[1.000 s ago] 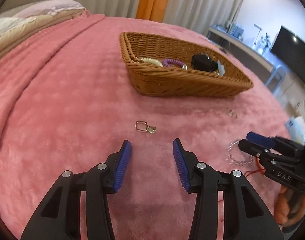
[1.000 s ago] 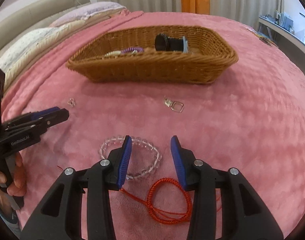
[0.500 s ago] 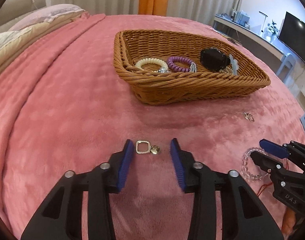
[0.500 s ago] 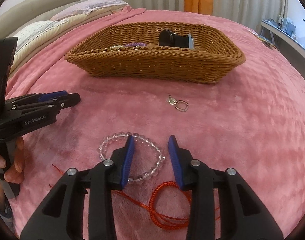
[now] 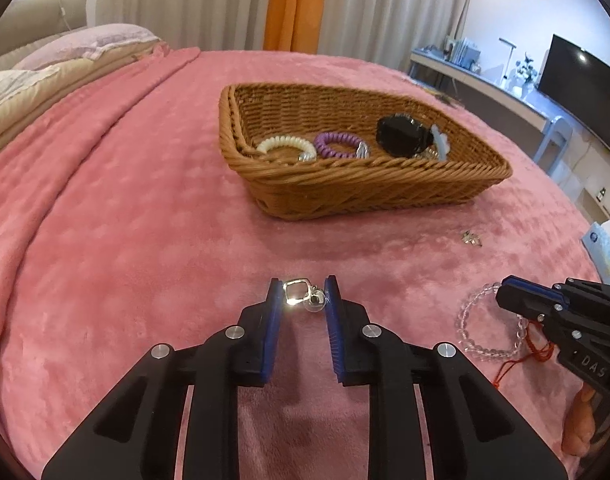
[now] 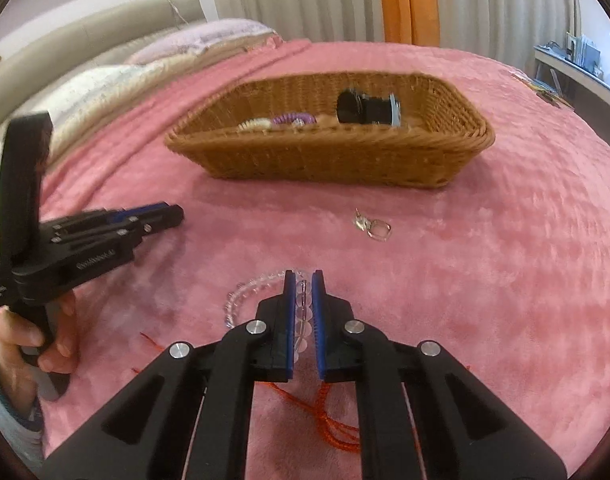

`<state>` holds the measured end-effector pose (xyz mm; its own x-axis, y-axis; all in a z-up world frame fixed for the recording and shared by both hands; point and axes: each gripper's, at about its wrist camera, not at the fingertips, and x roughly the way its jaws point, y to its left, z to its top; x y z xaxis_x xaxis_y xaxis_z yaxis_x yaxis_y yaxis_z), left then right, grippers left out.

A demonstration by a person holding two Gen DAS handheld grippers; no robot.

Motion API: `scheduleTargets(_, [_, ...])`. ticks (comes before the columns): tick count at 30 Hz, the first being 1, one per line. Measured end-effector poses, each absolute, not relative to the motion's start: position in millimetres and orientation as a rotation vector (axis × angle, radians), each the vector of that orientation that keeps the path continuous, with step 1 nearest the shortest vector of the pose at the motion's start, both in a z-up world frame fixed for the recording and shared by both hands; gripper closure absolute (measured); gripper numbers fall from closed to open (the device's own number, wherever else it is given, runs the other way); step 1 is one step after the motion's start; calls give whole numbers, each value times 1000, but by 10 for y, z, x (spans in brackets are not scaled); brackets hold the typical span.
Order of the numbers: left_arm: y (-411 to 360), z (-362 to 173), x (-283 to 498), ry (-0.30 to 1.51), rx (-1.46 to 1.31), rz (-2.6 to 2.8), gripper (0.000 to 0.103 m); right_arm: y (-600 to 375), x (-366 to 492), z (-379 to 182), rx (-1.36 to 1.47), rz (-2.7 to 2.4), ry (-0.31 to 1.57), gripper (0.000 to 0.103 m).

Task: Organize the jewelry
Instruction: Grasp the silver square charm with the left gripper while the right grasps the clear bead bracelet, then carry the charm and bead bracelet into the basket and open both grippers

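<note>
A small gold-coloured earring (image 5: pixel 301 296) with a square ring and a round bead lies on the pink blanket between the pads of my left gripper (image 5: pixel 303 293). Its jaws are closing and the pads touch the earring's two ends. My right gripper (image 6: pixel 303 280) is shut on a clear bead bracelet (image 6: pixel 245 292), with several beads pinched between its blue pads. In the left wrist view the right gripper (image 5: pixel 509 286) shows on the bracelet (image 5: pixel 469 320). In the right wrist view the left gripper (image 6: pixel 173 212) hides its earring.
A wicker basket (image 5: pixel 365 188) stands farther back and holds a white coil hair tie (image 5: pixel 285 145), a purple one (image 5: pixel 337 144) and a black item (image 5: pixel 401 136). A second earring (image 6: pixel 373 229) lies loose before it. A red cord (image 6: pixel 329 420) lies under the right gripper.
Both grippers' jaws have closed in. The left one came forward around the earring. The right one's pads now pinch the bead bracelet.
</note>
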<state>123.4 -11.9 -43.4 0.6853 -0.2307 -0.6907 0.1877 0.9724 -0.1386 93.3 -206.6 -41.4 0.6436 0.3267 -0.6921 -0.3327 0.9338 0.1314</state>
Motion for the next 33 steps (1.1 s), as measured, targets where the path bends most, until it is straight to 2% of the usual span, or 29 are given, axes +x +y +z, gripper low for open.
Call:
scheduleTargets(14, [-126, -71, 956, 649, -108, -282, 84, -2048, 704, 16, 10, 408, 712, 97])
scheduleTargets(20, [-226, 340, 927, 578, -103, -327, 84, -1999, 648, 411, -45, 387, 635, 97])
scheduleTargets(27, [-328, 736, 1263, 514, -108, -333, 83, -1947, 1022, 899, -60, 369, 537, 97])
scheduleTargets(33, [-386, 576, 1870, 560, -156, -326, 83, -1984, 1665, 902, 8, 364, 554, 97])
